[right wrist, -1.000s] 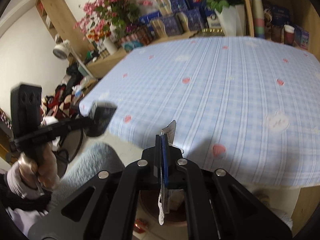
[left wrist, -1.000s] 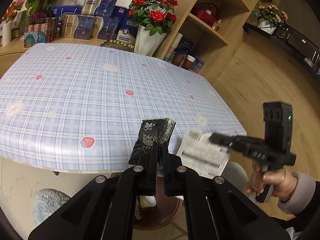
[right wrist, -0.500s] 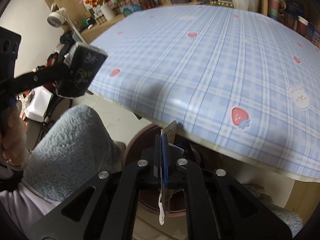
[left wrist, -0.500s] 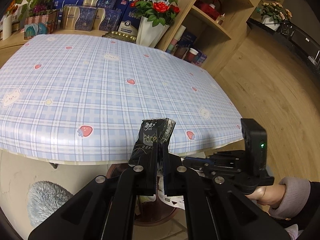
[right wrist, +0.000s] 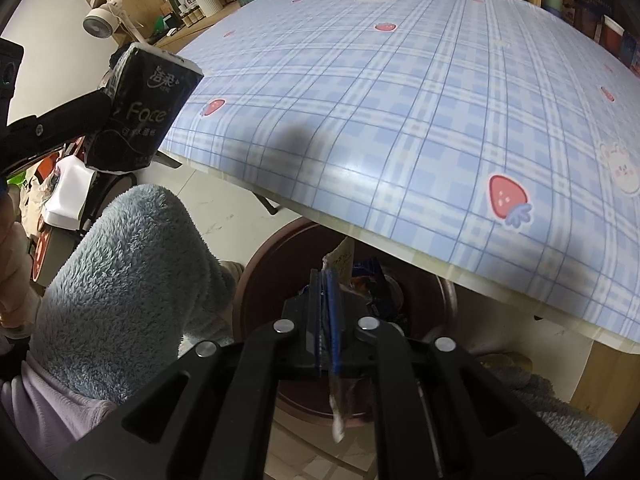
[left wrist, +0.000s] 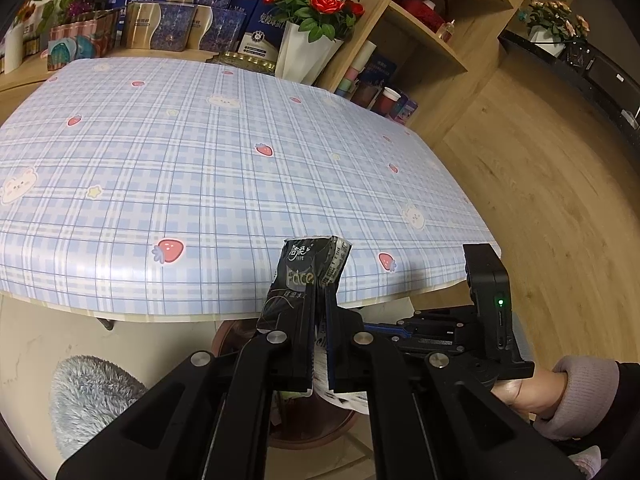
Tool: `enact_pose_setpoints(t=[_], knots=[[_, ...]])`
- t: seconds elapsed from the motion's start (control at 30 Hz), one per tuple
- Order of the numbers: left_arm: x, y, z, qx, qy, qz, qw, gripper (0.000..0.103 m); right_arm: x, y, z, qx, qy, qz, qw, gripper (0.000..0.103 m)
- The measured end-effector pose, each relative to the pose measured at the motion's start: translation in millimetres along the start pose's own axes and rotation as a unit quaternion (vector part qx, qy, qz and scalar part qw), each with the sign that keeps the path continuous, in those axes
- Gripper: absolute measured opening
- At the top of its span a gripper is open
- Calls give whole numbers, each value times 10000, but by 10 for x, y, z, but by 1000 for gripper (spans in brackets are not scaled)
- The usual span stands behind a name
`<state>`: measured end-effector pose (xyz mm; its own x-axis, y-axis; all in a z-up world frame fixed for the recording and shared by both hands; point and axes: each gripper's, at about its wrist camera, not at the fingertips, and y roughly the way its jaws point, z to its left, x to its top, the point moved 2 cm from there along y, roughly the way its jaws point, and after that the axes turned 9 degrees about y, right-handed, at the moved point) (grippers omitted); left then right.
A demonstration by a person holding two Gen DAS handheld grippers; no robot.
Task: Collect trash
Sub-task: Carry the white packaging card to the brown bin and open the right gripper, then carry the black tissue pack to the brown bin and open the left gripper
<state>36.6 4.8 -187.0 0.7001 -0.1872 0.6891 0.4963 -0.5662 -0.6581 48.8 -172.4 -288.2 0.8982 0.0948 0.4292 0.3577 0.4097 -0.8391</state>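
My left gripper [left wrist: 318, 312] is shut on a black tissue pack [left wrist: 308, 276] and holds it above the table's front edge; the pack also shows in the right wrist view [right wrist: 140, 108]. My right gripper [right wrist: 329, 292] is shut on a thin white paper wrapper [right wrist: 340, 258], held edge-on over a round brown trash bin [right wrist: 264, 280] under the table's edge. The bin holds some trash. In the left wrist view the right gripper [left wrist: 452, 328] sits low at the right, over the bin [left wrist: 316, 432].
The table [left wrist: 200, 160] has a blue plaid cloth with strawberry prints. A vase of red roses [left wrist: 312, 12], boxes and wooden shelves [left wrist: 420, 40] stand behind it. A knee in fluffy blue fabric [right wrist: 120, 264] is left of the bin.
My right gripper has moved down from table height to just over the bin, the wrapper still in it. My left gripper has kept the tissue pack roughly in place.
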Motion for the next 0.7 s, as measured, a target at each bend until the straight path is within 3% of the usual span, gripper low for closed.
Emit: enact_pose_setpoints(t=[0.07, 0.13, 0.27, 0.3, 0.33, 0.4, 0.5, 0.7], knots=[[7, 8, -6, 2, 4, 7, 10000, 5, -7, -10, -4, 32, 37, -6, 10000, 12], [12, 15, -10, 3, 7, 12, 10000, 5, -3, -37, -21, 45, 89, -20, 9999, 27], [12, 20, -12, -8, 19, 22, 10000, 5, 24, -219, -23, 113, 111, -212, 9996, 33], [9, 23, -12, -11, 18, 28, 10000, 5, 37, -270, -14, 110, 106, -279, 9995, 42], [6, 27, -16, -16, 16, 37, 10000, 5, 49, -324, -11, 103, 110, -369, 9992, 58], [-3, 45, -21, -43, 12, 72, 10000, 5, 74, -483, -23, 75, 148, -652, 9977, 77], [-23, 80, -47, -68, 26, 133, 9999, 5, 146, -714, -64, -93, 220, -1075, 9939, 93], [-53, 184, -120, -111, 65, 276, 9995, 5, 287, -1058, -214, -434, 446, -1698, 9835, 97]])
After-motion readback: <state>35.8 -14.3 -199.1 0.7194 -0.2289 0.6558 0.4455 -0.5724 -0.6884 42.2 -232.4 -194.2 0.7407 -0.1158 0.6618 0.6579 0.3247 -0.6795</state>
